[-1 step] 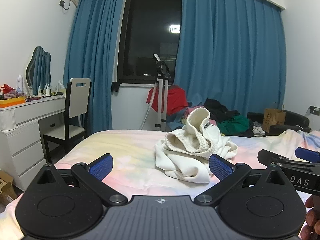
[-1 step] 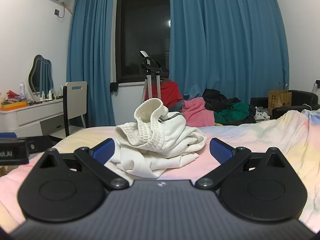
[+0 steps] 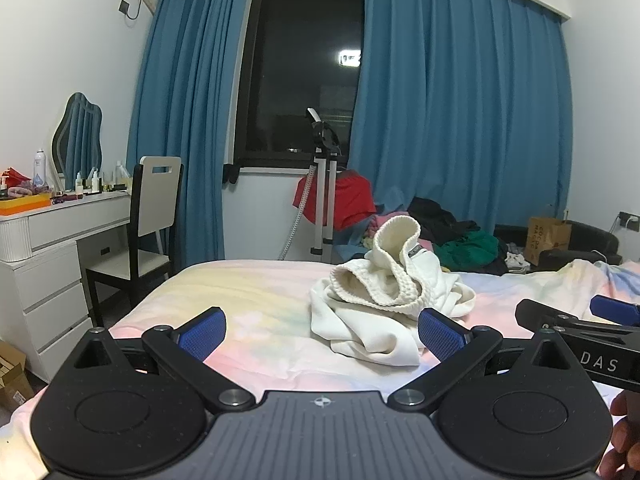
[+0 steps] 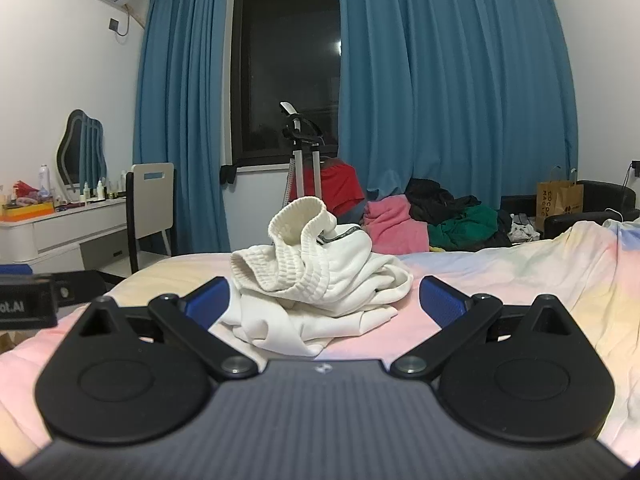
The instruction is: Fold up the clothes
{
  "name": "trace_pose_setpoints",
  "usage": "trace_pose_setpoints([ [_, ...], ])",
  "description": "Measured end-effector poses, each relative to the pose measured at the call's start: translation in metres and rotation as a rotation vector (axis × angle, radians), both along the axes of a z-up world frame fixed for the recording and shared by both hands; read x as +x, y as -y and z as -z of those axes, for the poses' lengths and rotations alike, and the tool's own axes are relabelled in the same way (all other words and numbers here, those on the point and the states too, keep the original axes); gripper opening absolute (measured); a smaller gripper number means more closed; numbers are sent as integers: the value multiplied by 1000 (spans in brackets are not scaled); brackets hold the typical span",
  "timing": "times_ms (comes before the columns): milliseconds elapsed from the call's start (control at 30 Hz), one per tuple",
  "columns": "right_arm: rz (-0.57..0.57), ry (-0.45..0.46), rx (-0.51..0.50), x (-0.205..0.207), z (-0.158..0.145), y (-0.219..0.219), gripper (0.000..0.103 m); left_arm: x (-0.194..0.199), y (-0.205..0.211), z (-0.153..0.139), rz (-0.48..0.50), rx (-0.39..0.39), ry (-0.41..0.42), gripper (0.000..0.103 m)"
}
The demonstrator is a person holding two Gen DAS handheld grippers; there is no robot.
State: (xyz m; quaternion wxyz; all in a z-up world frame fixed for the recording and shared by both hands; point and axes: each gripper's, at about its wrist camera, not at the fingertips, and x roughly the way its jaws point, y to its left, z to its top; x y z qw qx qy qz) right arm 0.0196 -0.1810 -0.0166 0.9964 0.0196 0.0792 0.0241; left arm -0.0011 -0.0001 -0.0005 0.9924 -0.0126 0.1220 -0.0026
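Left wrist view is showing the left gripper (image 3: 322,330) with its jaws standing wide apart, blue pads (image 3: 202,332) gripping nothing and hovering over the bed (image 3: 240,292). The white sweatshirt (image 3: 380,300) is lying crumpled on the bedcover at 1 o'clock from this gripper, its ribbed hem standing up in a loop; the right-hand pad is overlapping its near edge in the picture, and contact cannot be confirmed. The right gripper (image 3: 580,328) is entering at 3 o'clock, well to the right of the garment.

Right wrist view is showing the right gripper (image 4: 324,300) likewise spread wide and holding nothing. The white sweatshirt (image 4: 316,284) is sitting at 12 o'clock, filling most of the gap between the pads (image 4: 440,300), with its near folds just ahead of the gripper body. Part of the left gripper (image 4: 28,300) is showing at 9 o'clock.

Bare pastel bedcover is lying open at 10 o'clock of the garment in the left wrist view and at 3 o'clock in the right wrist view. The bed's far edge is running behind the garment. Beyond it, blue curtains (image 3: 460,120) are flanking a dark window (image 3: 300,80); a white dressing table (image 3: 60,248) and chair (image 3: 152,216) are standing at 9 o'clock, a clothes pile (image 4: 440,220) at 2 o'clock.
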Motion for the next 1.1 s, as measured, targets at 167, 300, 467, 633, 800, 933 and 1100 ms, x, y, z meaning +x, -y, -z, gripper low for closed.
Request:
trace_pose_setpoints([
  [167, -9, 5, 4, -1, 0, -4, 103, -3, 0, 1, 1, 3, 11, 103],
  [300, -16, 10, 7, -2, 1, -8, 103, 1, 1, 3, 2, 7, 0, 103],
  [467, -43, 5, 27, -3, 0, -2, 101, 7, 3, 6, -2, 19, -8, 103],
  [633, -35, -12, 34, -2, 1, -2, 90, 7, 4, 8, -2, 21, -12, 103],
  [800, 14, -51, 52, 2, 3, 2, 44, 9, 3, 11, -2, 16, -11, 103],
  [933, 26, -37, 81, 1, 2, 6, 33, 11, 4, 14, 0, 15, -15, 103],
  [1100, -2, -20, 88, 0, 2, 6, 33, 13, 4, 14, 3, 18, -9, 103],
])
